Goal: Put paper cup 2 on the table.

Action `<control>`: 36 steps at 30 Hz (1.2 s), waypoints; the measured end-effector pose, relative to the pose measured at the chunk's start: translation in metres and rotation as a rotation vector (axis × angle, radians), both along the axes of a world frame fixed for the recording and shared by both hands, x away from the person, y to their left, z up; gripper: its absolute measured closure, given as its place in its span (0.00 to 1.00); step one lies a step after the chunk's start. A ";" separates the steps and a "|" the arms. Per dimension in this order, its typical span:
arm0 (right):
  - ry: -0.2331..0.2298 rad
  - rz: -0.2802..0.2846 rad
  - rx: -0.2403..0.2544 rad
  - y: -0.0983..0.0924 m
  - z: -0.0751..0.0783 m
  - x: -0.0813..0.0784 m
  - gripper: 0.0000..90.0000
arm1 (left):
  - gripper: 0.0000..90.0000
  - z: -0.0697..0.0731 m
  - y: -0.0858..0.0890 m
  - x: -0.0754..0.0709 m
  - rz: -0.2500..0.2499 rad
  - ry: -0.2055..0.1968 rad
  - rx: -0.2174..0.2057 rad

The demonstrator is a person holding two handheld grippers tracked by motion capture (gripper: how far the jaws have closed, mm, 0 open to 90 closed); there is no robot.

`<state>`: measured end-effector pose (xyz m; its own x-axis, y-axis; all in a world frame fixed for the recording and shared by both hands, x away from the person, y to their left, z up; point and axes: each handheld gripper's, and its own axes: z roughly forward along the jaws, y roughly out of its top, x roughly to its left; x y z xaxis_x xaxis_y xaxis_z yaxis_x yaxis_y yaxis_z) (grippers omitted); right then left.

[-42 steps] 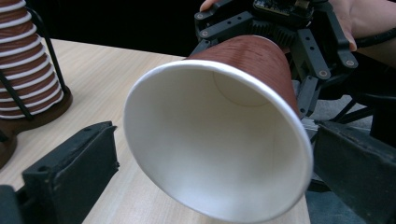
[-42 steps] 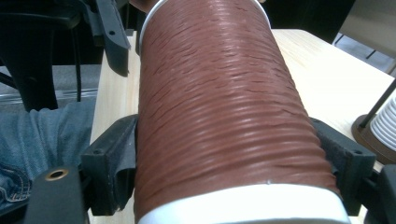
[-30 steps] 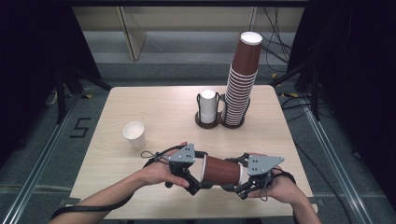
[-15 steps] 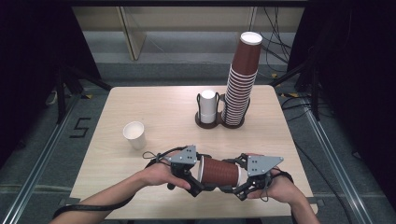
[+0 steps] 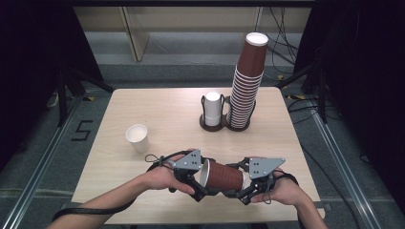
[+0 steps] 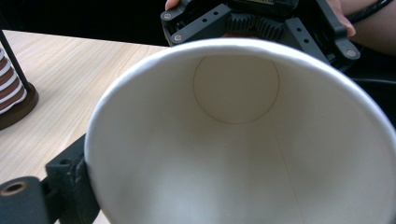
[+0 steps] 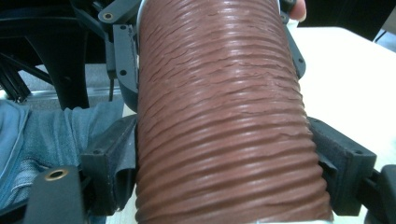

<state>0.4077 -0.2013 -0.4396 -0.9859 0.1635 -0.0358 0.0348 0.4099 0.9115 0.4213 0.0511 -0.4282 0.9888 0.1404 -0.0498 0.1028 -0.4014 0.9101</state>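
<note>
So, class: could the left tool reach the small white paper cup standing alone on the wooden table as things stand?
Probably yes: bare table lies between the left tool and white paper cup, though the brown ribbed cup occupies it.

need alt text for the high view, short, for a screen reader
A person's two hands hold a brown ribbed paper cup on its side between the left gripper and right gripper, at the near edge of a wooden table. Farther back stand a white cup, a tall stack of brown cups and a short white stack in a holder.
</note>
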 end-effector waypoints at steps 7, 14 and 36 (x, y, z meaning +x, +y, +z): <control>0.017 -0.032 -0.064 0.001 0.004 0.002 0.15 | 0.07 0.010 -0.003 0.002 0.005 -0.081 0.044; 0.029 -0.084 -0.090 0.002 -0.001 0.002 0.02 | 0.07 0.015 -0.002 0.001 0.001 -0.153 0.148; 0.010 -0.213 -0.075 -0.034 -0.001 -0.006 0.01 | 0.07 0.026 -0.005 0.010 0.002 -0.217 0.304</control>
<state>0.4016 -0.2351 -0.4410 -0.9298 0.3651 -0.0465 0.1363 0.4590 0.8779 0.4311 0.0458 -0.4024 0.9716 0.1180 0.2052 -0.0786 -0.6568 0.7500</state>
